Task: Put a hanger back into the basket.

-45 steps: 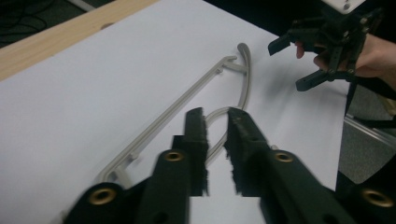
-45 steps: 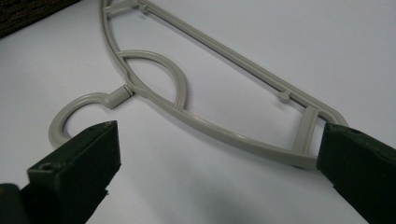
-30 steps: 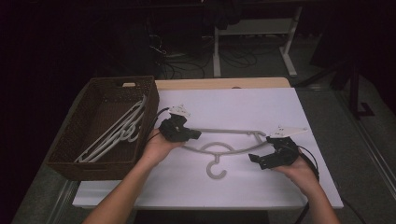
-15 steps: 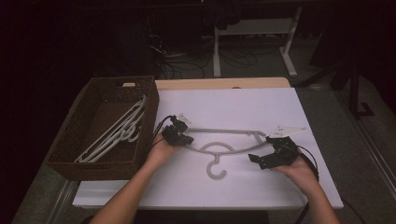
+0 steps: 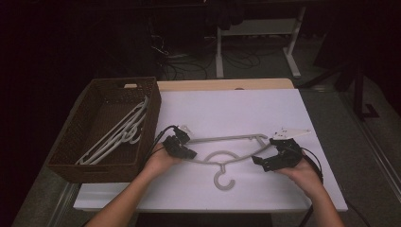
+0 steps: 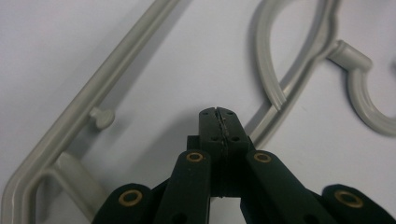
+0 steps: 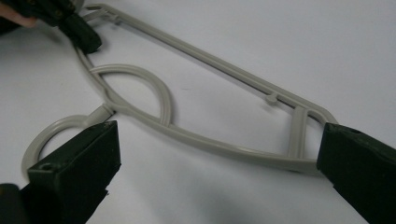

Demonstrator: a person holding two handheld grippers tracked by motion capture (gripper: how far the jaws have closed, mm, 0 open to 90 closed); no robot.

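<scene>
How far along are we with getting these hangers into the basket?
Done: several hangers already lie in the wicker basket. In hand: one grey hanger lies flat on the white table. The left claw is shut at its left shoulder arm; whether it grips it can't be told. The right claw stands open around the other end. Left: lifting this hanger into the basket.

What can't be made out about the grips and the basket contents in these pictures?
- Left gripper: fingers shut over the hanger arm; left gripper view: its own fingers hide whether plastic is pinched.
- Right gripper: fingers wide either side of the hanger end; right gripper view: picture edges cut off the fingers.
- Hangers in the basket: high view, overlapped and dim, count unclear.
</scene>
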